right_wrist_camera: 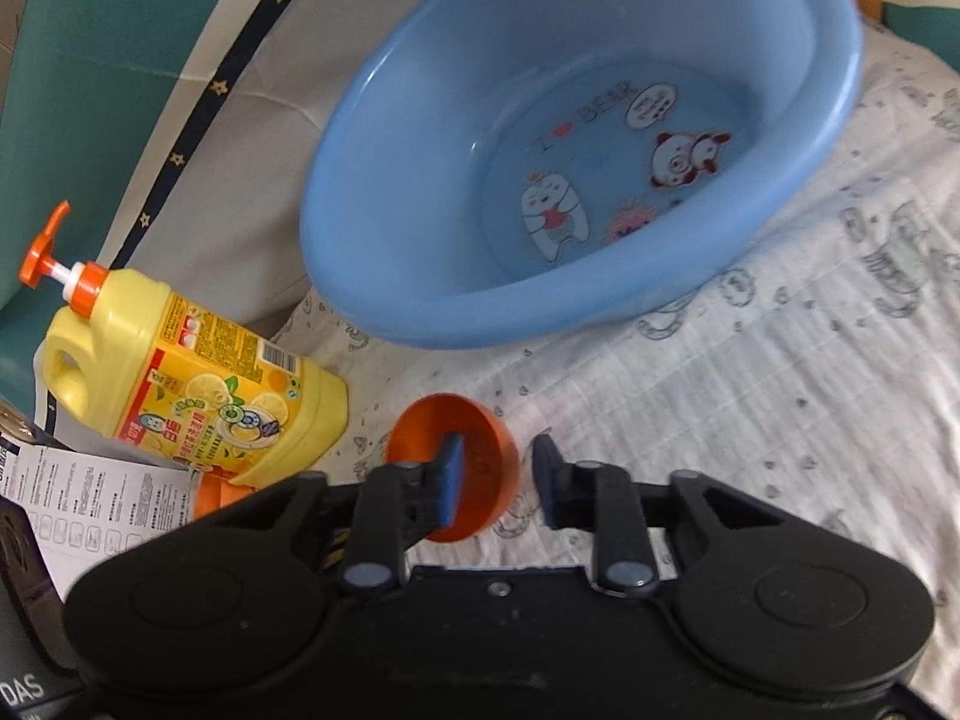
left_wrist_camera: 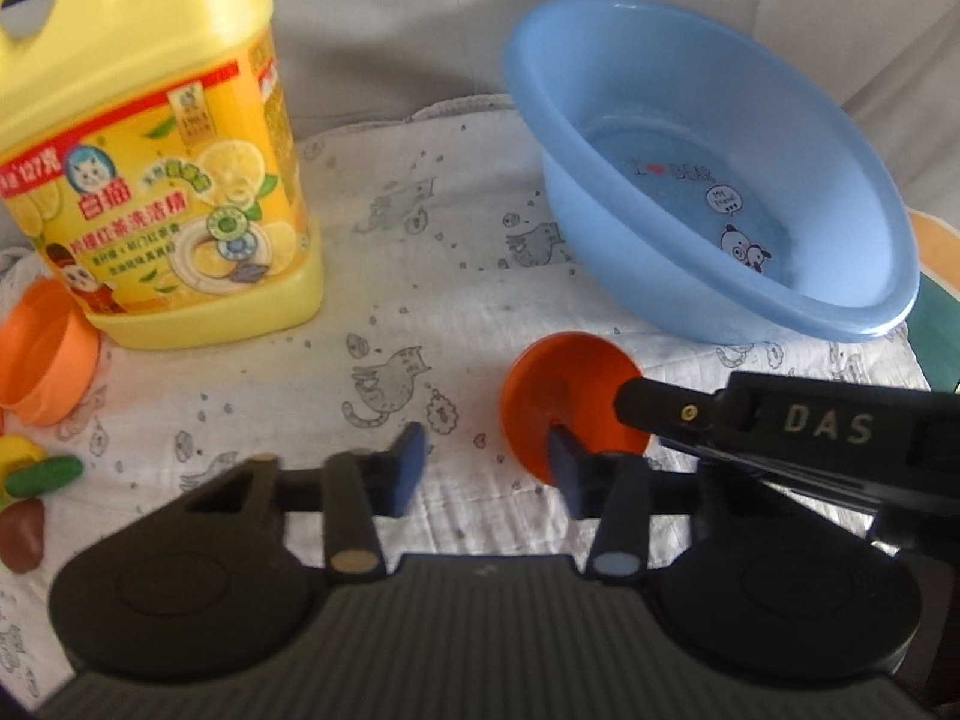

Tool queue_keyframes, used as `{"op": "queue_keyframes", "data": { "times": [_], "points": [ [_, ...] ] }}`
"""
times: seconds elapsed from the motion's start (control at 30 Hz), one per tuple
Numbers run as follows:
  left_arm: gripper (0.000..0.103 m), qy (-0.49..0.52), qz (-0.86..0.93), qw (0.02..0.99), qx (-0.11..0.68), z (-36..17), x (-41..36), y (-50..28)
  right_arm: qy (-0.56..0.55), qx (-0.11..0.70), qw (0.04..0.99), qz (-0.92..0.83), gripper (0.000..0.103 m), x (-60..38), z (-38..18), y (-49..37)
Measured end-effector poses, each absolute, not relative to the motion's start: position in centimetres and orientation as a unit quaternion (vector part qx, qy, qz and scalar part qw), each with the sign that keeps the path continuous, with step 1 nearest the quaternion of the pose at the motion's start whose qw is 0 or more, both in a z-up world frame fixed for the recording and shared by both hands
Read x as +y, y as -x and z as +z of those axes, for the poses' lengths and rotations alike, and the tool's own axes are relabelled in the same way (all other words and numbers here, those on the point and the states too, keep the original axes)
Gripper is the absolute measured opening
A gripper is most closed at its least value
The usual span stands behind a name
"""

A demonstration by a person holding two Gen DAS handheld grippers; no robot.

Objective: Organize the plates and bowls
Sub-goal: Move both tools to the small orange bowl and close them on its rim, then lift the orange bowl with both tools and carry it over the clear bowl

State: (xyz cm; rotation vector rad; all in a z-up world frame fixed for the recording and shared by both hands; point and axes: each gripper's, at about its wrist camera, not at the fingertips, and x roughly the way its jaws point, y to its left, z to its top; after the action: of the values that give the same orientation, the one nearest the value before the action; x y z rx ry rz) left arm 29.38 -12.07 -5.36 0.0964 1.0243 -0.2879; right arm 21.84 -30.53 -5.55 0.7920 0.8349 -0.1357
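Pinching the small orange bowl (right_wrist_camera: 474, 468) by its rim, the right tool (right_wrist_camera: 498, 480) needs a lift toward the blue basin (right_wrist_camera: 384, 276); the left tool (left_wrist_camera: 486, 468) hangs part-open, empty.

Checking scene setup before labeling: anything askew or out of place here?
Two things. The blue basin sits tilted, its far side seemingly propped on the grey cushion rather than flat on the cloth. The orange bowl stands tipped on its edge, opening sideways, with the right gripper straddling its wall. No spill or damage visible.
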Motion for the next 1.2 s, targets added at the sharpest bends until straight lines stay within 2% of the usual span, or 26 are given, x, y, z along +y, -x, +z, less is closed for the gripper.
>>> {"op": "queue_keyframes", "data": {
  "times": [0.07,0.17,0.67,1.2],
  "points": [
    [0.022,-0.045,-0.14,0.859,0.491,-5.8,-12.1,-29.5,-0.375,0.397,0.835,-0.063,0.015,-30.3,-6.0,-22.2],
    [0.01,-0.05,-0.142,0.857,0.493,-6.2,-12.1,-29.6,-0.391,0.402,0.826,-0.058,0.013,-30.2,-6.6,-22.2],
    [0.01,-0.075,-0.141,0.853,0.497,-4.4,-9.5,-26.1,-0.371,0.425,0.825,-0.043,0.013,-26.5,-5.2,-19.6],
    [0.011,-0.039,-0.121,0.858,0.498,0.0,-2.3,-16.3,-0.34,0.443,0.829,0.001,0.013,-19.2,-1.2,-12.1]
  ]
}}
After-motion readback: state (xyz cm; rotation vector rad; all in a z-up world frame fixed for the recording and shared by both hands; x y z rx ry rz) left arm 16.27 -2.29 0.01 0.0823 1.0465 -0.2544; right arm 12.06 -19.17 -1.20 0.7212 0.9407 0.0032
